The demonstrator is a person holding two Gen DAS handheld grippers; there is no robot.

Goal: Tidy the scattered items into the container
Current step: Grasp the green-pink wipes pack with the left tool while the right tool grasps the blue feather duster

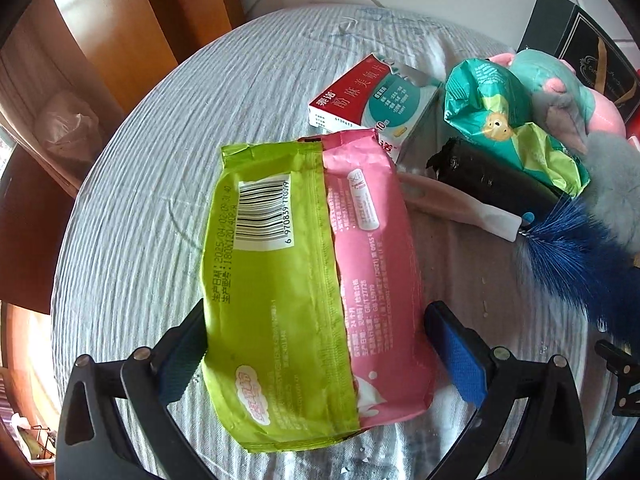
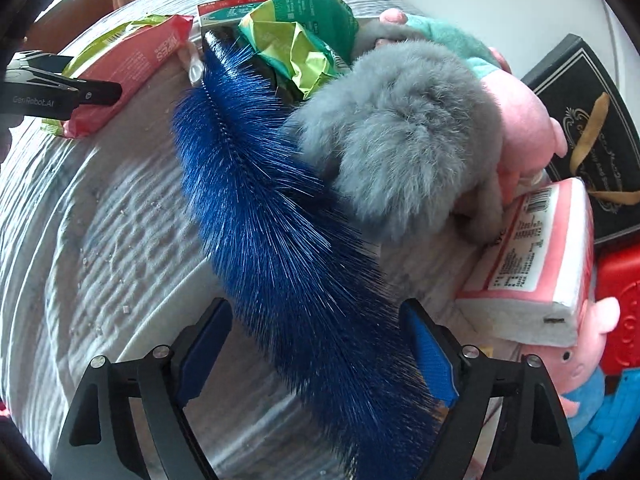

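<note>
In the left wrist view my left gripper (image 1: 316, 356) is open, its pads on either side of a green and pink wipes pack (image 1: 304, 288) lying on the grey cloth. In the right wrist view my right gripper (image 2: 316, 344) is open around the bristles of a blue bottle brush (image 2: 280, 232), not closed on it. The brush's white handle (image 1: 460, 208) shows in the left view. The wipes pack (image 2: 132, 68) appears far left in the right view, with the left gripper (image 2: 60, 88) over it.
A red and white medicine box (image 1: 372, 100), a green crumpled packet (image 1: 504, 120), a black roll (image 1: 492, 176), a grey fluffy toy (image 2: 404, 136), a pink plush (image 2: 524, 120), a tissue pack (image 2: 536, 260) and a black box (image 2: 592, 120) crowd the right side.
</note>
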